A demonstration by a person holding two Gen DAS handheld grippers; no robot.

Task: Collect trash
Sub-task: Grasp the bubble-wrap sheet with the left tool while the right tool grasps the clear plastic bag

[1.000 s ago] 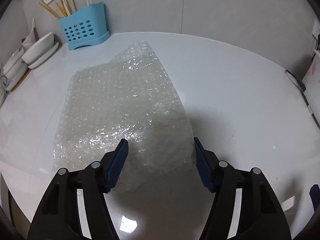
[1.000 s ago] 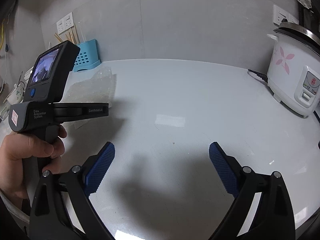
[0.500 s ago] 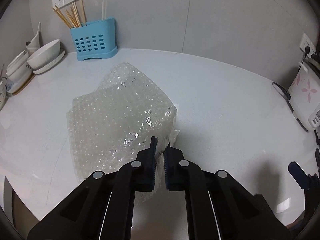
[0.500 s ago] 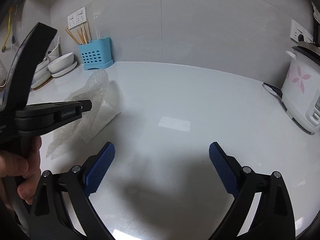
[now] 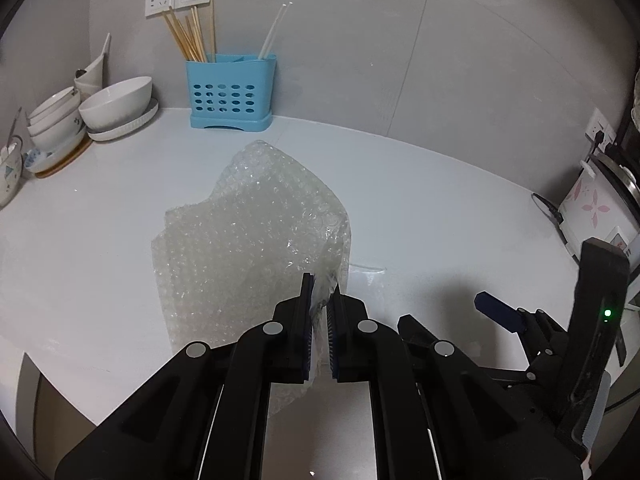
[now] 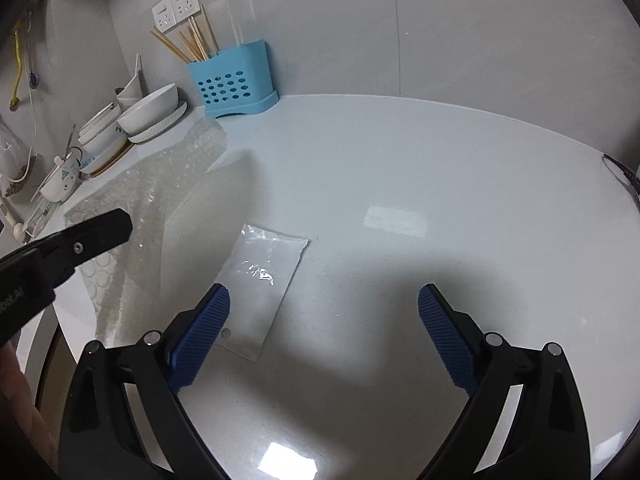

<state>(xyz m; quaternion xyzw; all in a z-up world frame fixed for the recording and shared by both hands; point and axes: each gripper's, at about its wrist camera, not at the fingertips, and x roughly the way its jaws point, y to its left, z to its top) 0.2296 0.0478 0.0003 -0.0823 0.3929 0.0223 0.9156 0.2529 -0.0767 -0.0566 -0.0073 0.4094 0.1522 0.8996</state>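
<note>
A sheet of clear bubble wrap (image 5: 248, 240) hangs lifted at its near edge, pinched between the blue pads of my left gripper (image 5: 319, 320), which is shut on it. Its far end still trails on the white counter (image 5: 420, 200). From the right wrist view the same bubble wrap (image 6: 160, 184) drapes at the left, under the left gripper's black body. A flat clear plastic bag (image 6: 262, 280) lies on the counter beside it. My right gripper (image 6: 324, 338) stands open just above the counter, its left pad over the bag's near corner, nothing between its fingers.
A blue utensil holder (image 5: 231, 92) with chopsticks stands at the back wall. White bowls and plates (image 5: 116, 108) are stacked at the far left. A rice cooker (image 5: 600, 200) sits at the right edge. The counter's front edge (image 5: 60, 392) runs close below the grippers.
My left gripper shut on the bubble wrap's near edge and lifted it, crumpling the sheet upward. My right gripper moved left, bringing the clear plastic bag into its view.
</note>
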